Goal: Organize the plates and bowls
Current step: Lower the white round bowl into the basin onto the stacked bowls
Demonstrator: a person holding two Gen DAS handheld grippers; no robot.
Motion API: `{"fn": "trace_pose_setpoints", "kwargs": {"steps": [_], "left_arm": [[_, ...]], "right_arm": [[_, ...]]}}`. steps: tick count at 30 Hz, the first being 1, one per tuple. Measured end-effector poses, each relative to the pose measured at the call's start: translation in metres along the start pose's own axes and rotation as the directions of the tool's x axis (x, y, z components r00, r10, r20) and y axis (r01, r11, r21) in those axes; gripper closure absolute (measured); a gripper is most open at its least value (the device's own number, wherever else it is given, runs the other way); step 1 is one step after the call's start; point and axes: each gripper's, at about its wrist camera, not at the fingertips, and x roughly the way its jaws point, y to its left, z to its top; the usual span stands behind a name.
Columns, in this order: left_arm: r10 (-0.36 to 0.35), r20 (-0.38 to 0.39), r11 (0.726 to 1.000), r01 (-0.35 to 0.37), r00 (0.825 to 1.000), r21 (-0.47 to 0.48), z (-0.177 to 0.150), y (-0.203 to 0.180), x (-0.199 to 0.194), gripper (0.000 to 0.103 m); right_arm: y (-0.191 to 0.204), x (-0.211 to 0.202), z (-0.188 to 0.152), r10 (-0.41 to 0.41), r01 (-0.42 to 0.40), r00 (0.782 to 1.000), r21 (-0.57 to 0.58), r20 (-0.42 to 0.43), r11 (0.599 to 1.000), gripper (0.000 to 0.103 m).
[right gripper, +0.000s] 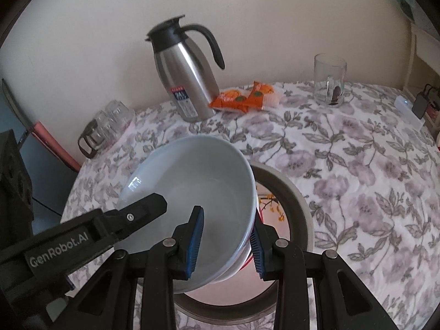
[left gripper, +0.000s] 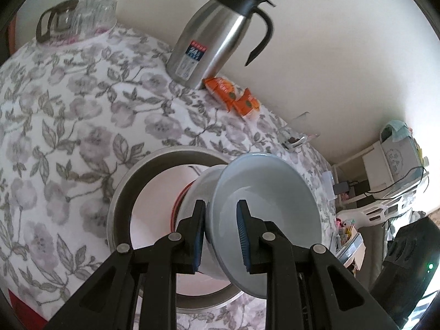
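Grey-blue bowls (left gripper: 264,206), nested in a short stack, are hanging over the big plate (left gripper: 154,192) beneath both tongs. Left tongs (left gripper: 221,236) are pinching the near rim on their side, and right tongs (right gripper: 228,243) are clamping the stack's opposite wall. Gathering seems done; setting the stack down is remaining, I judge.
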Motion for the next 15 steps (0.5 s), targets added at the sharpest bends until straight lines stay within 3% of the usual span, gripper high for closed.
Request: {"fn": "trace_pose_setpoints", "kwargs": {"steps": [10,15], "left_arm": [[0.009,0.007,1.000,-0.009,1.000,0.010,0.0008,0.0038,0.0038,0.079],[0.043,0.009,0.997,-0.044,0.999,0.059,-0.0003,-0.0023,0.0037,0.079]], "right_arm": [[0.0028,0.0078,-0.0009,-0.006,0.006,1.000,-0.014,-0.012,1.000,0.069],[0.0014,0.0080,-0.0013,-0.002,0.001,1.000,-0.010,-0.013,1.000,0.069]]}}
